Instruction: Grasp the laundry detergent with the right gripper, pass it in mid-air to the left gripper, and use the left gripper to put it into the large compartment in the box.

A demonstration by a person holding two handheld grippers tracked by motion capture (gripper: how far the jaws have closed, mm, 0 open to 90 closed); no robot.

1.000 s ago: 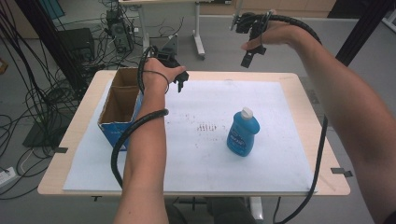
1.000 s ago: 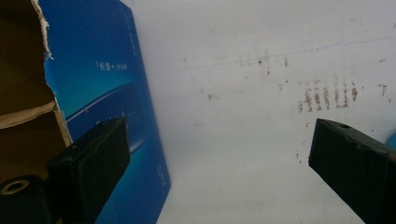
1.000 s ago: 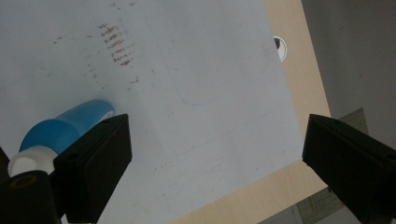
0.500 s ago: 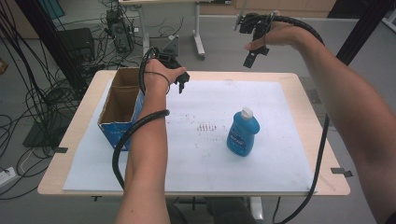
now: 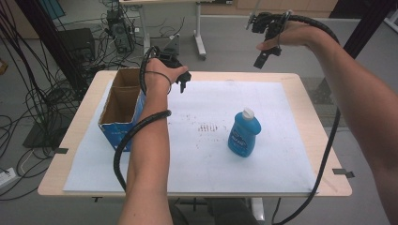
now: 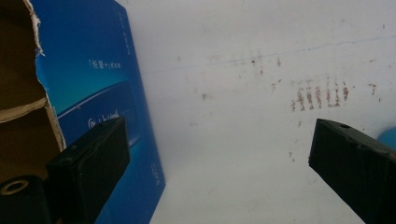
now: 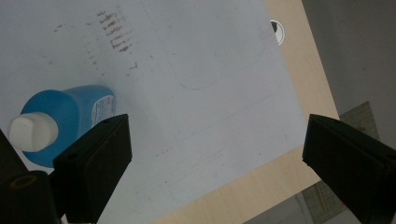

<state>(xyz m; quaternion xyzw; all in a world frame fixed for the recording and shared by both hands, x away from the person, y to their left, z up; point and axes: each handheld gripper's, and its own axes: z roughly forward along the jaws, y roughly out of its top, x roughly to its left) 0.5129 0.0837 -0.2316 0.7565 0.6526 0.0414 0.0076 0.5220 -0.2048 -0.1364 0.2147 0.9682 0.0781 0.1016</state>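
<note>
From the high view, the left gripper (image 5: 182,84) hangs just beside the cardboard box (image 5: 121,104), while the right gripper (image 5: 263,55) is raised beyond the table's far edge, well apart from the blue bottle (image 5: 244,132) standing on the white sheet (image 5: 277,112).

The left gripper view adds the box's blue printed side (image 6: 98,93) under its near jaw, jaws spread wide, nothing between.

The right gripper view looks down on the bottle's white cap (image 7: 31,133) beside its jaw, jaws released and empty.
</note>
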